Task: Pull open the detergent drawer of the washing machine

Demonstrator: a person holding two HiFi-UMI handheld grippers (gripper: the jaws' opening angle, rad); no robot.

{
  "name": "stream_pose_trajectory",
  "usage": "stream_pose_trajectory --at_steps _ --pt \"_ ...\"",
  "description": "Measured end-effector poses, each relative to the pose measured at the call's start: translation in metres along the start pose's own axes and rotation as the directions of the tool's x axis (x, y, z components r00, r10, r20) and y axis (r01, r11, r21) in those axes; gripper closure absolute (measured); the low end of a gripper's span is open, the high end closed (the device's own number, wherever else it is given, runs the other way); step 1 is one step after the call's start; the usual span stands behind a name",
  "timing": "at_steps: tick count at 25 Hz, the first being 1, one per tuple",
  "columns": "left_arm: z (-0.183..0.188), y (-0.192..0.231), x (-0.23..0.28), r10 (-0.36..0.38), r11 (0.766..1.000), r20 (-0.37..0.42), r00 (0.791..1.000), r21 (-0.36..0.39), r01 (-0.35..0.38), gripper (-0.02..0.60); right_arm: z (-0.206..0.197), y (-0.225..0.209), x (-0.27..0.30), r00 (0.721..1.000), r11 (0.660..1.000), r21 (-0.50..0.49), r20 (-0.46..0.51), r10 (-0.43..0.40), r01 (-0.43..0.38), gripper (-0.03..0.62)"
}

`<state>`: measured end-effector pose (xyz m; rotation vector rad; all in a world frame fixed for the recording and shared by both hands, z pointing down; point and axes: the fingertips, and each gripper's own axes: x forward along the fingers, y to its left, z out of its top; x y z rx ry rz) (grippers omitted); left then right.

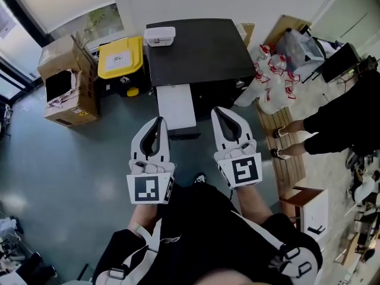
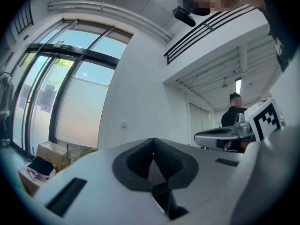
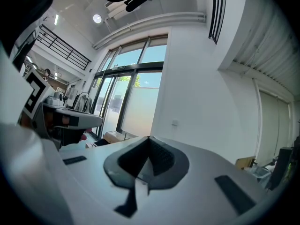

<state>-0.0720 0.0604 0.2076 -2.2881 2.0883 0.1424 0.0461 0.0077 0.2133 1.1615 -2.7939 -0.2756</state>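
In the head view the washing machine [image 1: 199, 49] shows as a dark-topped box against the far wall. A white flat part [image 1: 176, 105] juts from its near left side; I cannot tell whether this is the drawer. My left gripper [image 1: 158, 122] and right gripper [image 1: 221, 111] are held side by side, level, just short of the machine and touching nothing. Both are shut with nothing between the pads. In the left gripper view the left gripper [image 2: 153, 143] faces a white wall, with the right gripper [image 2: 225, 137] beside it. The right gripper [image 3: 149, 140] likewise faces wall and windows.
A small white box [image 1: 160, 35] lies on the machine's top. Left of it stand a yellow-lidded bin [image 1: 120, 57] and an open cardboard box [image 1: 65, 88]. To the right are white bags [image 1: 273, 76], a wooden board [image 1: 286, 153] and a person in black [image 1: 344, 123].
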Motion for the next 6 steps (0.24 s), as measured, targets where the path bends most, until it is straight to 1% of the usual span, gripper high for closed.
stream_pose_trajectory --at_steps 6 --pt "-0.001 -0.0016 -0.0012 0.004 1.0 -0.001 1.0 0.002 -0.004 0.56 -0.002 -0.0008 -0.0018 1.0 1.0 0.002 -0.004 0.001 -0.001 0.586"
